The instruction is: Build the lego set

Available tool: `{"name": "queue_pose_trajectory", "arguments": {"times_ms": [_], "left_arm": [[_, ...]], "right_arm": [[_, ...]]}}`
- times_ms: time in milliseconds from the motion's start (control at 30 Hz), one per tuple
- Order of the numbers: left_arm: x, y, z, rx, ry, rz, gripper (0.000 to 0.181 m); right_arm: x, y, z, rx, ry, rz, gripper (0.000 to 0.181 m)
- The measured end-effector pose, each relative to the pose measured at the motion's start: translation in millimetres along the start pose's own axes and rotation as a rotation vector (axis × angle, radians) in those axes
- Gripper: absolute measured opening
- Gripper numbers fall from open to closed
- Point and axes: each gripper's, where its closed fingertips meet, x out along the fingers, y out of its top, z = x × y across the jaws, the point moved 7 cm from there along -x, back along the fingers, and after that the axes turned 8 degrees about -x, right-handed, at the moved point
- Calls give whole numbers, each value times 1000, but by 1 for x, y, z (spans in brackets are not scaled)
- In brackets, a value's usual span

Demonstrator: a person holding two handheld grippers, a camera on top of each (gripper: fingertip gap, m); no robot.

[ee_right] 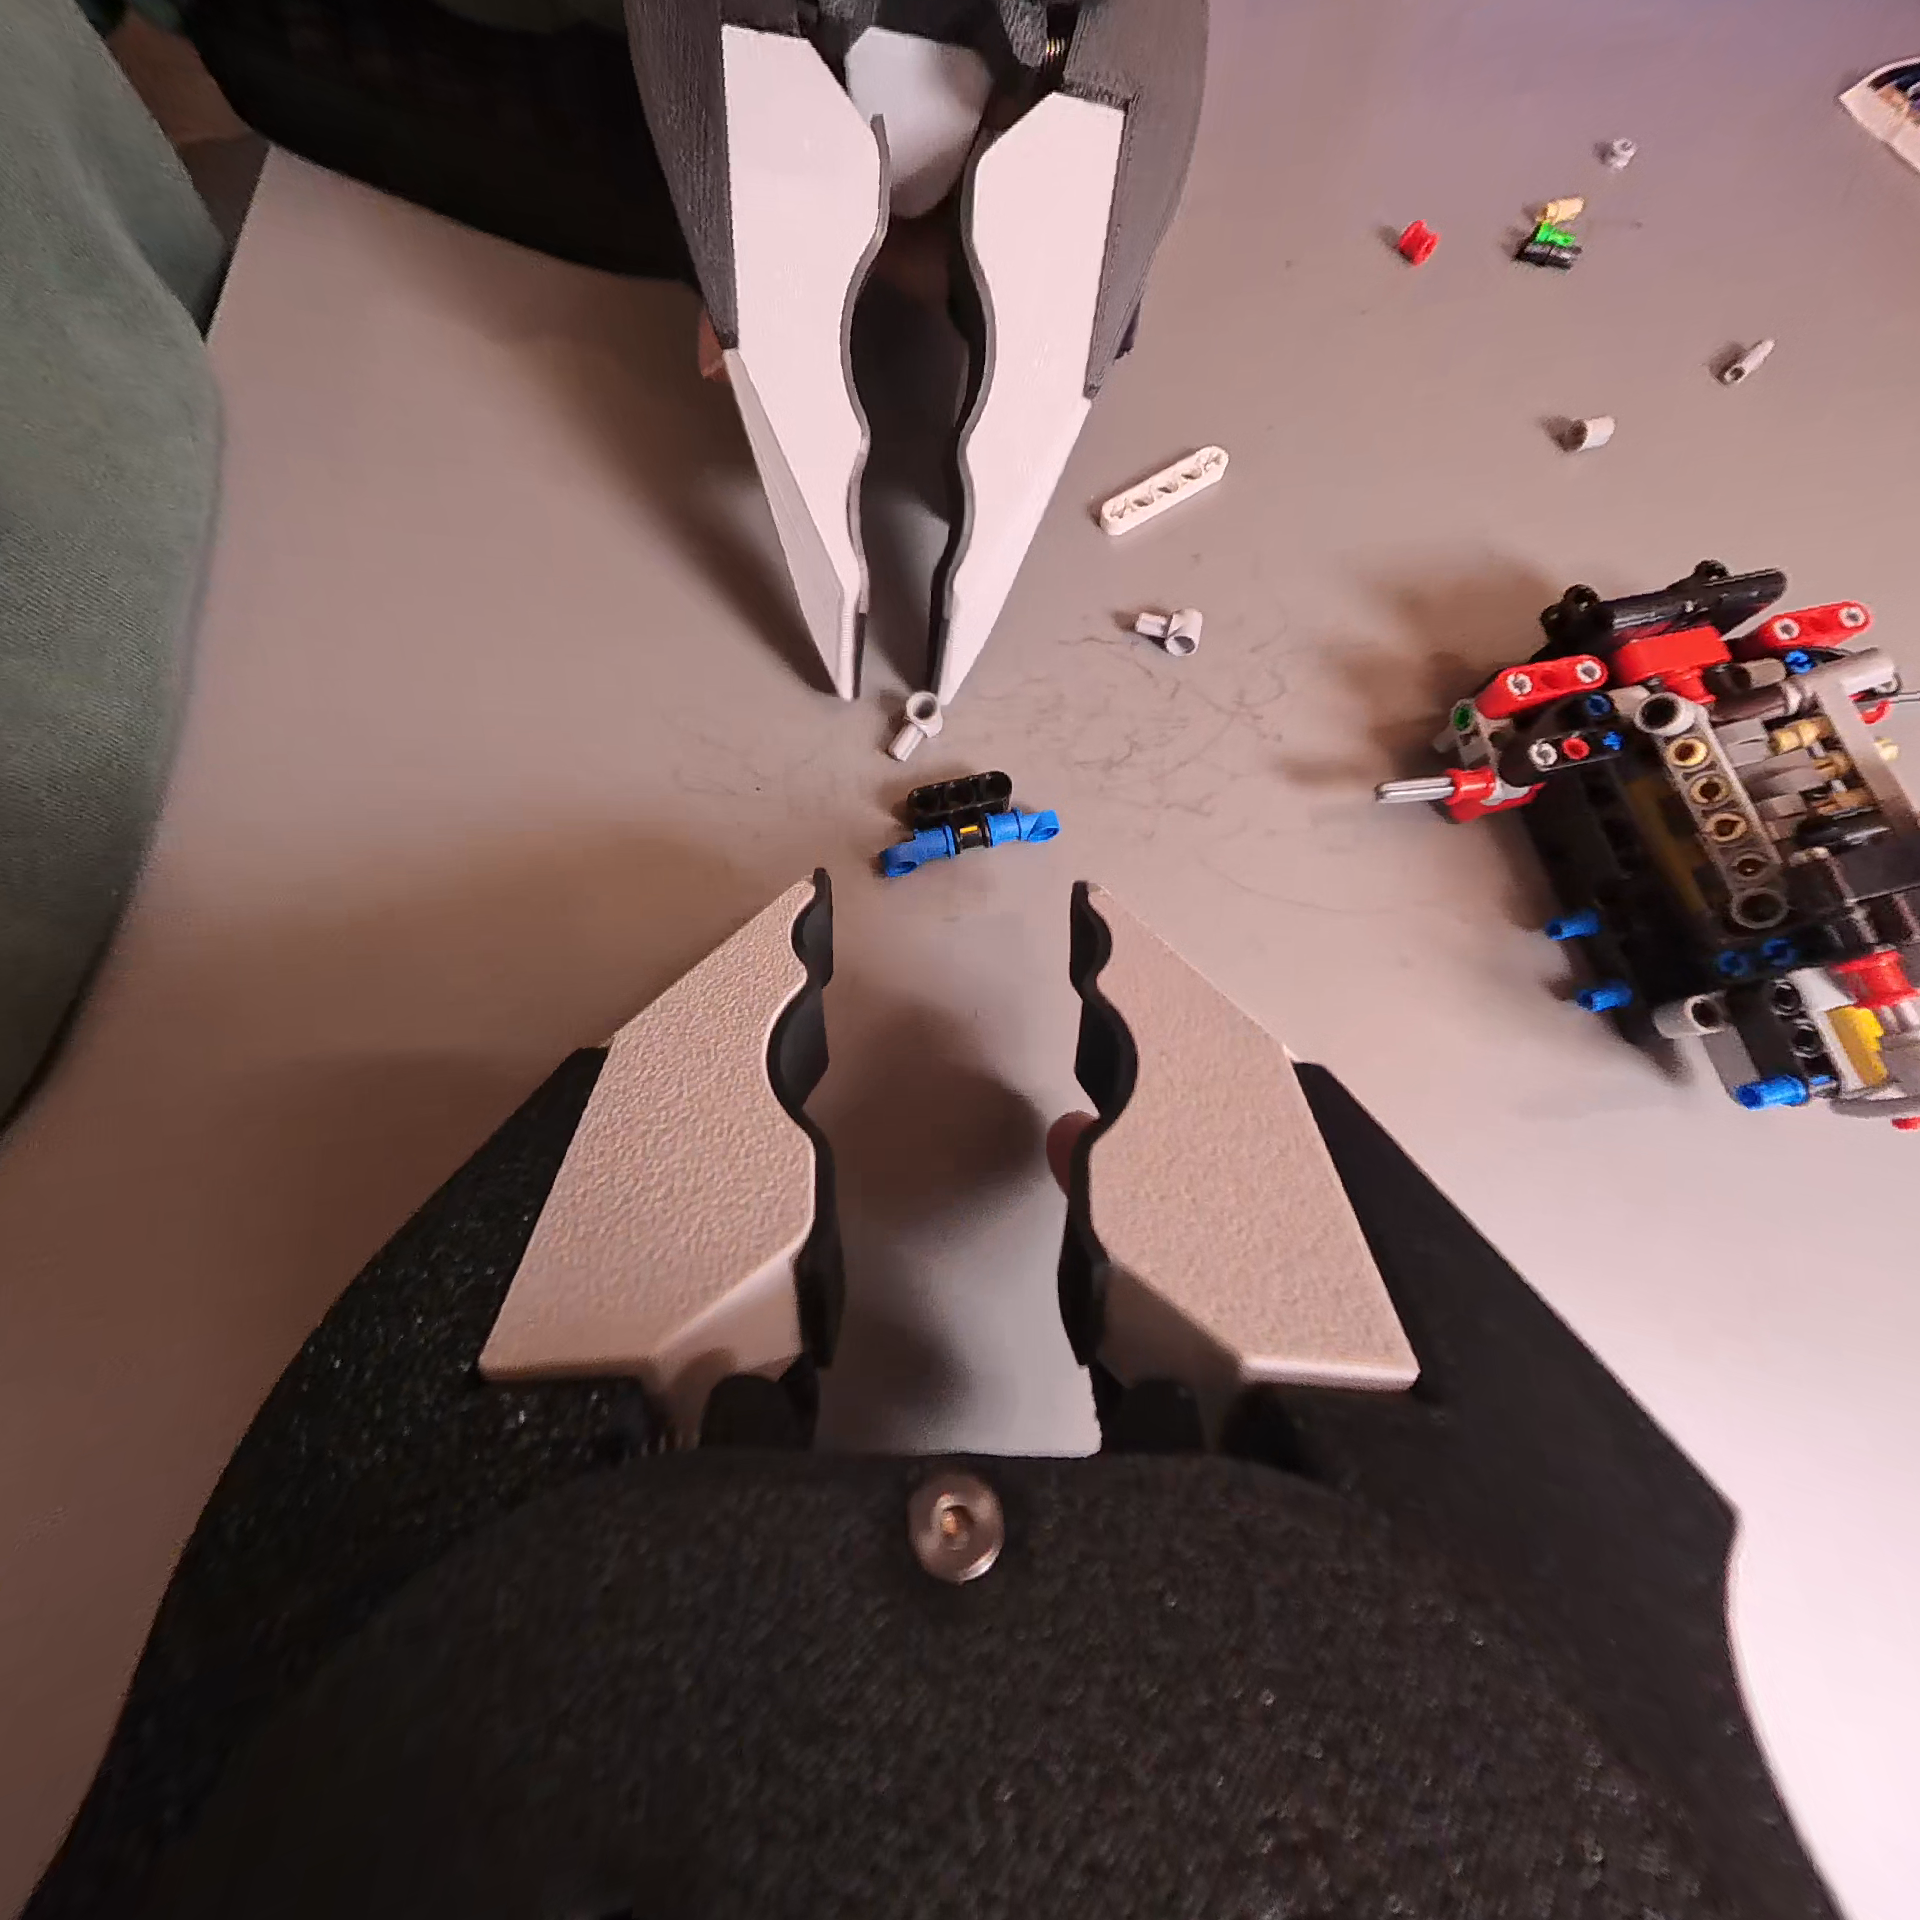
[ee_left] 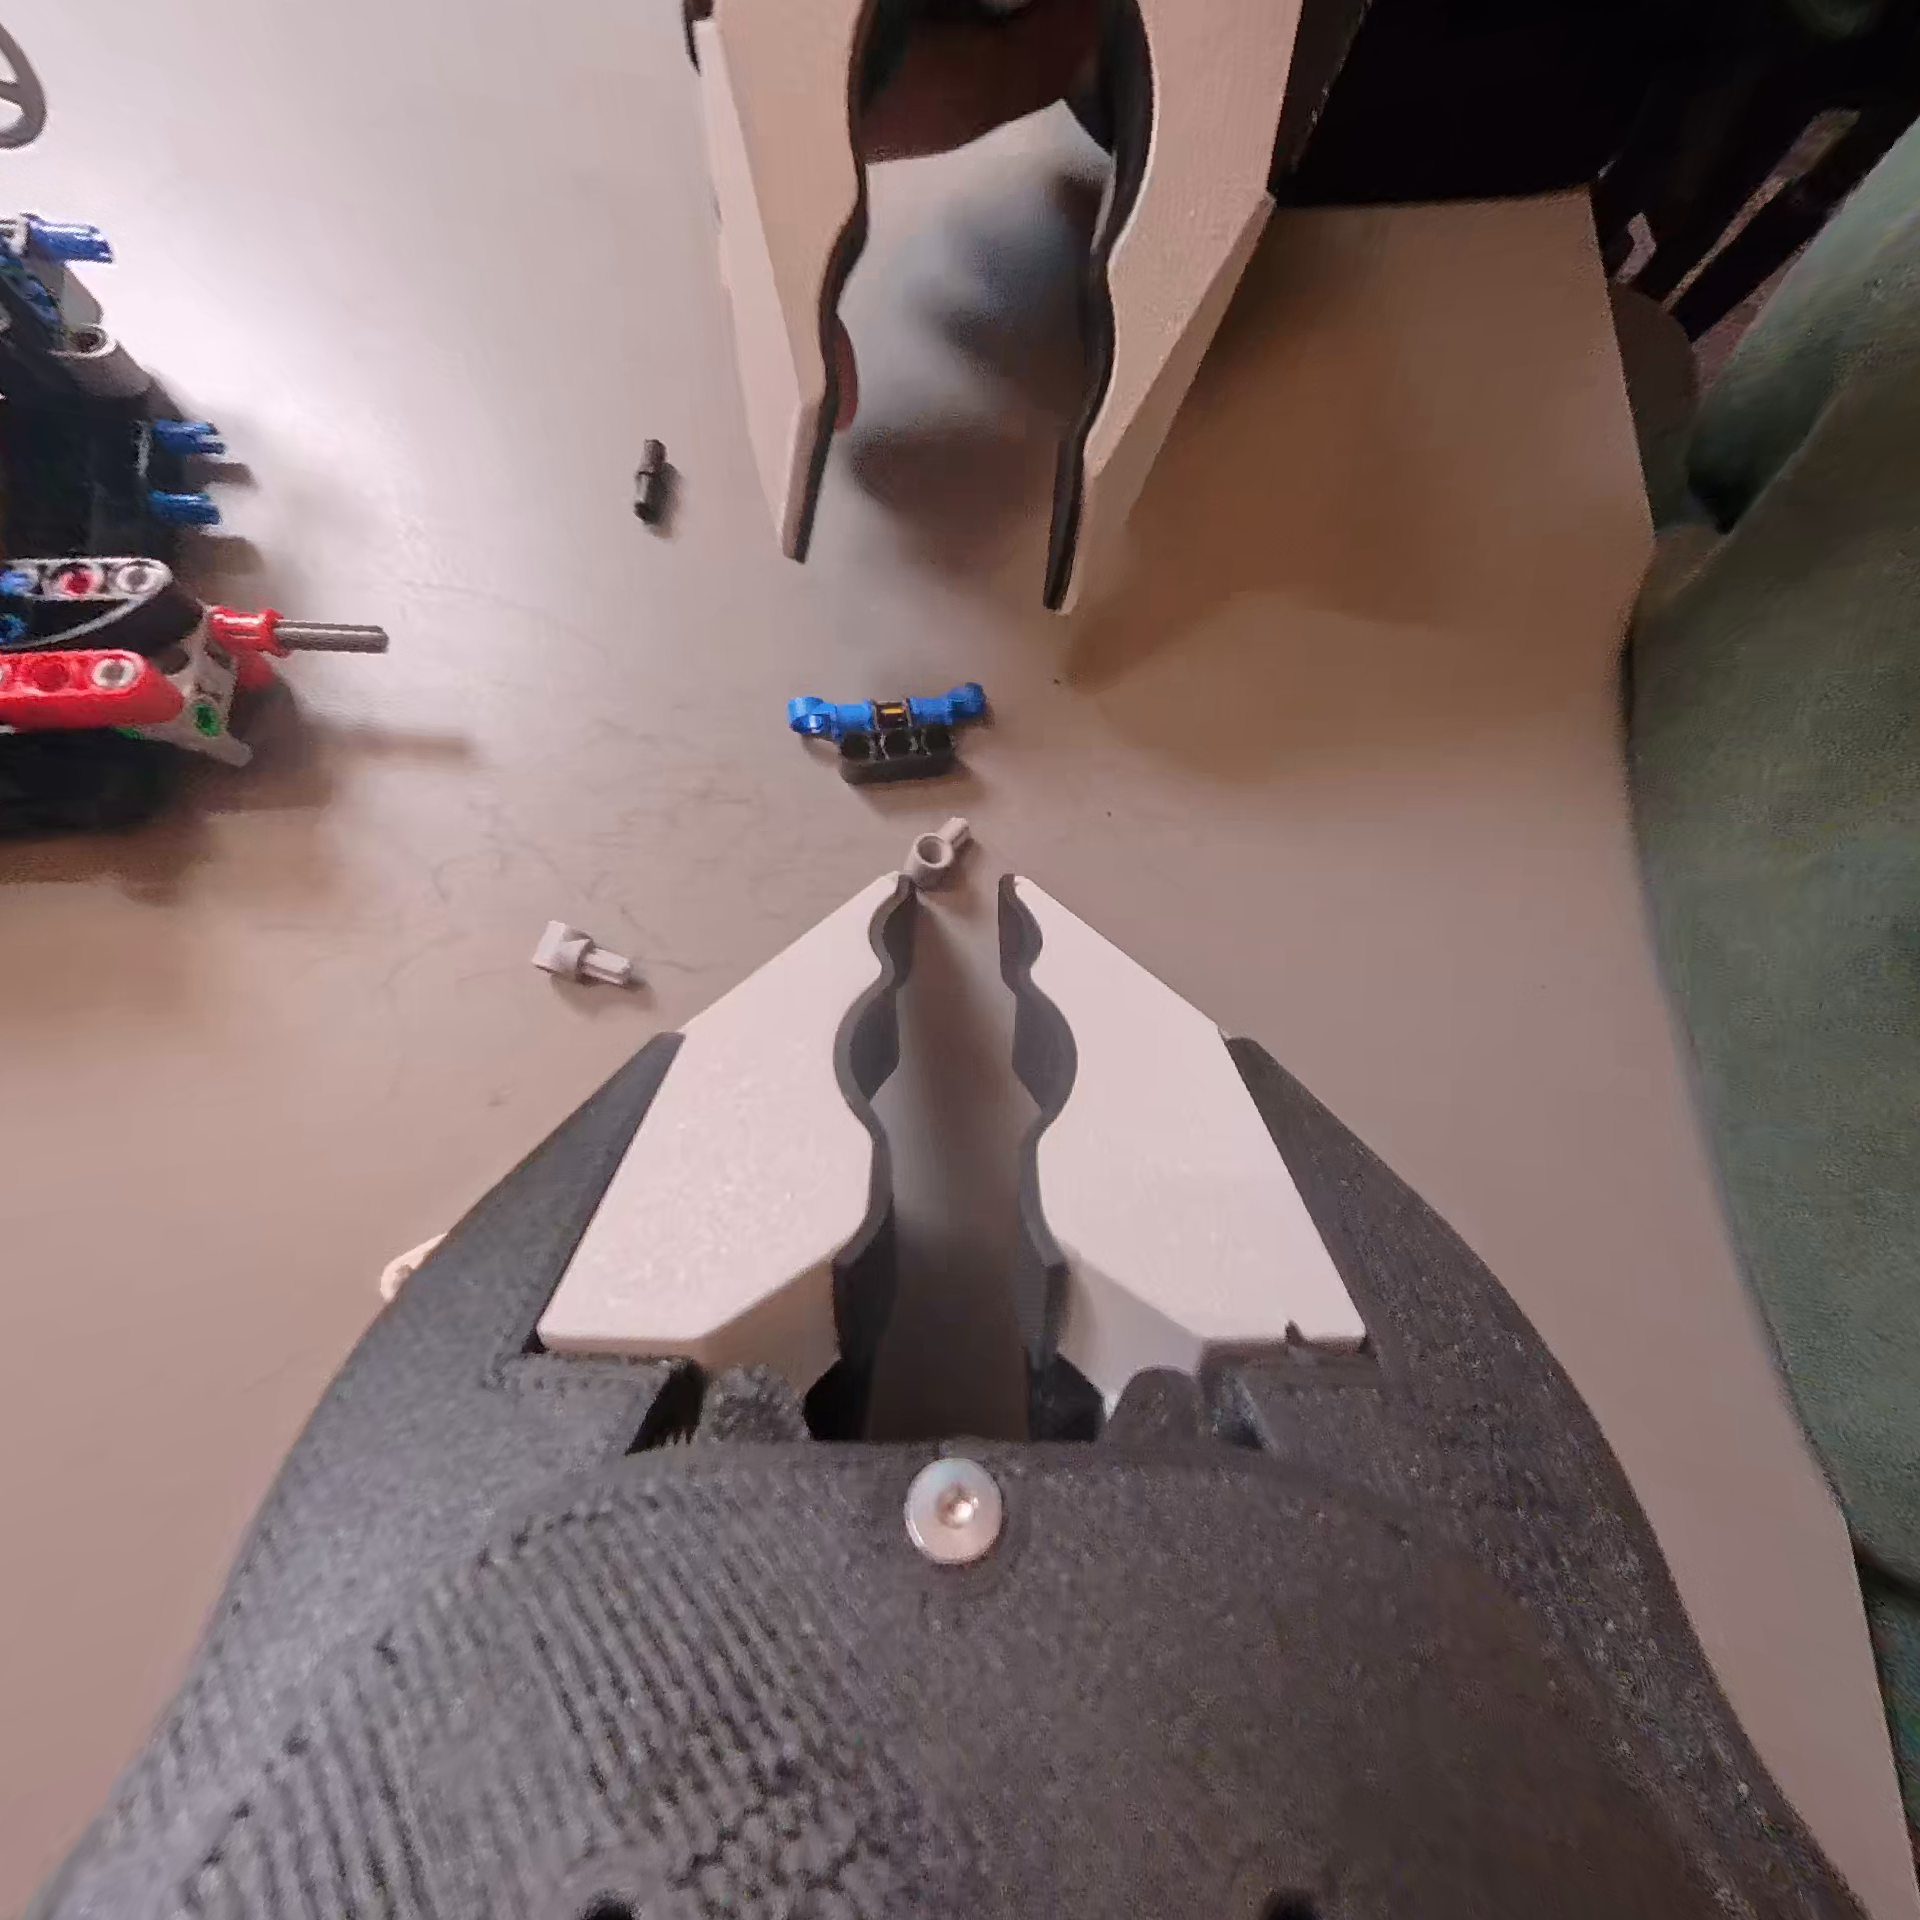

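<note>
A small blue-and-black sub-assembly (ee_left: 888, 727) lies on the beige table between the two grippers; it also shows in the right wrist view (ee_right: 966, 821). A small grey pin connector (ee_left: 940, 850) lies just ahead of my left gripper's tips (ee_left: 956, 883), not between them. The left gripper is open by a narrow gap and empty; it also shows in the right wrist view (ee_right: 896, 694). My right gripper (ee_right: 951, 888) is wide open and empty, just short of the sub-assembly, and faces the left one (ee_left: 928, 577). The part-built red, black and grey model (ee_right: 1704, 831) stands off to the side (ee_left: 94, 644).
Loose parts lie around: a black pin (ee_left: 651, 478), a grey pin piece (ee_left: 582, 954), a white beam (ee_right: 1164, 488), a grey connector (ee_right: 1172, 629), a red bush (ee_right: 1415, 239) and a green-black piece (ee_right: 1548, 244). A green cushion (ee_left: 1787, 831) borders the table edge. My right fingertips sit around 6 cm from my left ones.
</note>
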Motion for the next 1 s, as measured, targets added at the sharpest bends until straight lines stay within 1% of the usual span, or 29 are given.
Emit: {"name": "queue_pose_trajectory", "arguments": {"times_ms": [167, 333, 400, 467, 667, 733, 867, 1000], "left_arm": [[-1, 2, -6, -45, -4, 25, 14], [0, 6, -10, -172, -22, 53, 14], [1, 8, -11, -213, -30, 59, 11], [3, 8, -10, -189, -15, 42, 7], [2, 3, -4, -48, 32, -7, 1], [0, 3, -5, -64, 31, 4, 2], [-2, 10, -14, -142, 44, 70, 8], [1, 17, -20, -223, 22, 103, 9]], "right_arm": [[4, -3, -1, 9, 10, -21, 44], [4, -3, 0, 9, 9, -22, 42], [4, -3, -1, 7, 8, -23, 42], [5, -3, -1, 4, 5, -25, 41], [6, -1, -3, -11, -6, -23, 40], [6, 3, -3, -16, -23, -9, 38], [6, 12, -3, -8, -38, 18, 33], [6, 11, -2, -11, -46, 9, 33]]}}
